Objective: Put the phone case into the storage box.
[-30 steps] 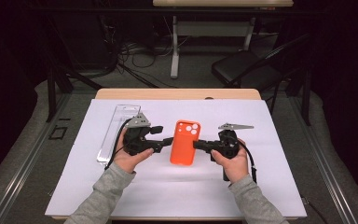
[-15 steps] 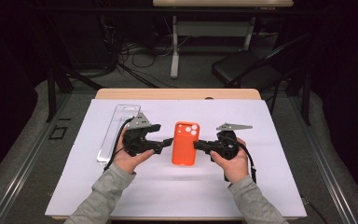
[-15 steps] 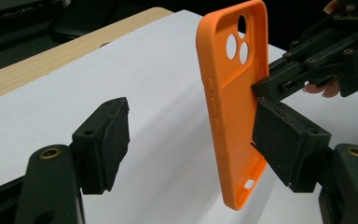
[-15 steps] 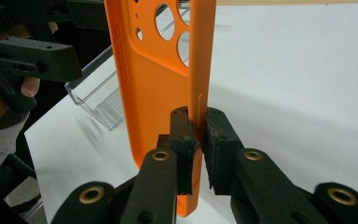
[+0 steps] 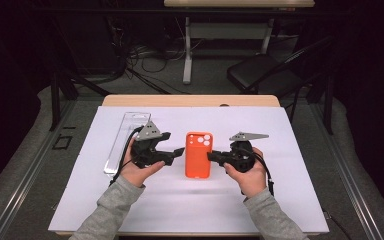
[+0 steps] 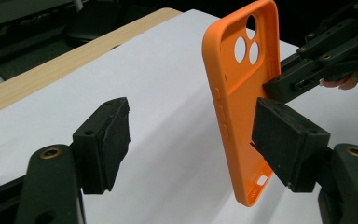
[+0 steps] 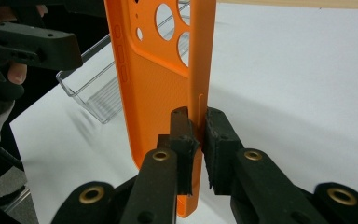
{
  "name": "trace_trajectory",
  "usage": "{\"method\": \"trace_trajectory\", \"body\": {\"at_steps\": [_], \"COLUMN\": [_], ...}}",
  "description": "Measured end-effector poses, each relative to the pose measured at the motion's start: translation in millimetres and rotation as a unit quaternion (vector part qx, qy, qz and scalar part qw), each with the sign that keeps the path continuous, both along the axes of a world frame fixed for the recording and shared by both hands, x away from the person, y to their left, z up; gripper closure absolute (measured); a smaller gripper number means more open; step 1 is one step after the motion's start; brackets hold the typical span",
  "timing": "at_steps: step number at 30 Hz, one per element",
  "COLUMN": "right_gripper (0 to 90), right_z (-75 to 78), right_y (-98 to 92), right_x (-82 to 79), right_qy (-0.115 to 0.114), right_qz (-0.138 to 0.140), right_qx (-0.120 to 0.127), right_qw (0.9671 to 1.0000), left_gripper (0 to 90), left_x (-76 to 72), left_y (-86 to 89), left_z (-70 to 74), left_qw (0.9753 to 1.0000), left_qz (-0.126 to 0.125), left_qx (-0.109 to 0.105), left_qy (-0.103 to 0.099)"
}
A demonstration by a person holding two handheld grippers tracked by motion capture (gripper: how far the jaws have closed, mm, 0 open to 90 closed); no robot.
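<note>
White table [image 5: 290, 200], case [image 5: 198, 155] edge-gripped

Orange phone case [image 5: 198, 154] (plain, unpatterned), black tongs [image 7: 195, 140], white table cover [image 5: 190, 210], clear tray [image 5: 125, 140].

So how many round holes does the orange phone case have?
3 big ones, bunched at the top corner of the orange phone case: one highest, two side by side beneath it. The right gripper view shows a tiny fourth beside them.

Dark room — grey floor [image 5: 25, 200], black chair [image 5: 260, 75], cables [image 5: 145, 55].
</note>
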State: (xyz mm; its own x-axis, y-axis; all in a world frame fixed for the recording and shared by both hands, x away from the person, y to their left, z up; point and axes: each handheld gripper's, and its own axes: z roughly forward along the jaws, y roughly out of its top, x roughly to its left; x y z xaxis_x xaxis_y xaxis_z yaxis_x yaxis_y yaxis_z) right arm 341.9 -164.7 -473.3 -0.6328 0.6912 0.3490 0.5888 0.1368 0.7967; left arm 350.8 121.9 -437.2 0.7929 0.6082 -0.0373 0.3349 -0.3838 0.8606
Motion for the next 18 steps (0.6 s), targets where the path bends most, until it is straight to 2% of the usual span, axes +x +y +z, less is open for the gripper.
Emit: {"method": "trace_trajectory", "body": {"at_steps": [5,18], "right_gripper": [82.7,82.7], "right_z": [0.9,2.6], "right_y": [5.0,17.1], "right_x": [-1.2,-6.0], "right_qy": [-0.001,-0.004], "right_qz": [0.006,0.012], "right_qx": [-0.017,-0.053], "right_qw": [0.9998,0.9985], "left_gripper": [28.4,34.4], "left_x": [-2.8,-8.4], "left_y": [2.2,1.9], "left_z": [1.7,4.5], "left_qw": [1.0,0.9995], "left_qz": [0.005,0.012], "left_qx": [-0.001,0.016], "left_qy": [-0.006,-0.025]}}
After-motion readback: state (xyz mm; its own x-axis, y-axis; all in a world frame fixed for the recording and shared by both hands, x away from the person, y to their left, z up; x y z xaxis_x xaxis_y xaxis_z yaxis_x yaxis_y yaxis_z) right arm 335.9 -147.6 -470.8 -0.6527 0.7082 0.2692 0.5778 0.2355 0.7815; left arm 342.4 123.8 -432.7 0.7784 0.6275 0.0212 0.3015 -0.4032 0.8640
